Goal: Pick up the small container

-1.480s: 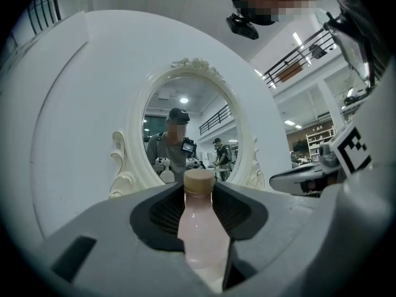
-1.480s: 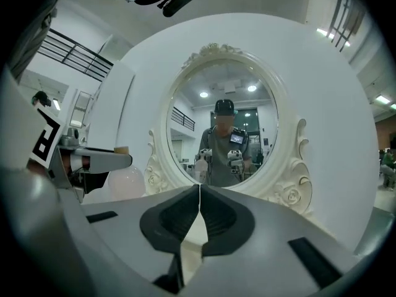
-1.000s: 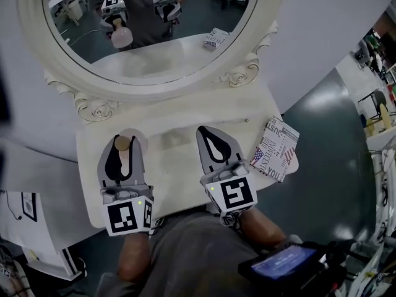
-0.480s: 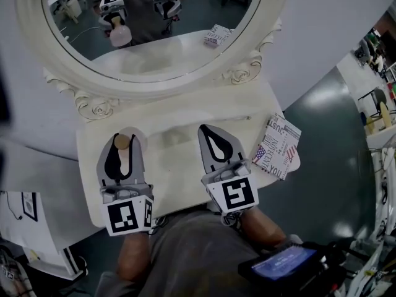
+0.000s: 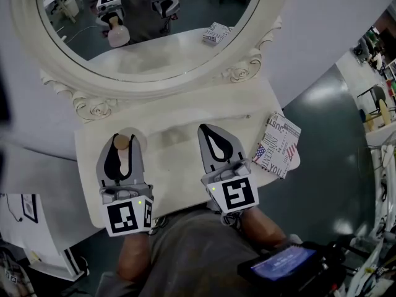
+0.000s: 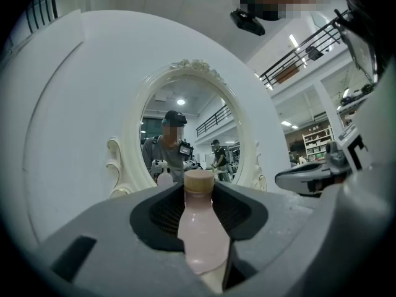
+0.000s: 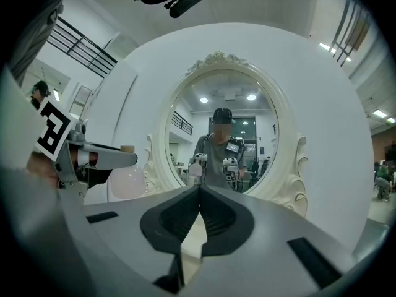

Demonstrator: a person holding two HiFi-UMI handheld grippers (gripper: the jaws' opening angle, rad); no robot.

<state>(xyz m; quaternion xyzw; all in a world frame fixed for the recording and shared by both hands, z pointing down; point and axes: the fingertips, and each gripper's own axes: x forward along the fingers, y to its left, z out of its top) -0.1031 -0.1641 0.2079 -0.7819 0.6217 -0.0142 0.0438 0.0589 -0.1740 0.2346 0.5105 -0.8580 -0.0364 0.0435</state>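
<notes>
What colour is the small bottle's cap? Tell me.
The cap is light tan, clearest in left gripper view.

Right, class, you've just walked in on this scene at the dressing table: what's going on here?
A person stands at a white dressing table with an oval mirror, holding a pair of tongs in each hand. The left tongs are closed on a small pink bottle with a tan cap. Whether it has left the tabletop cannot be told. The right tongs are shut and empty, poised over the table. A printed box lies untouched at the table's right edge.

The small container point(image 6: 199, 234) looks matt pink plastic, its cap point(image 6: 199, 179) wooden.
</notes>
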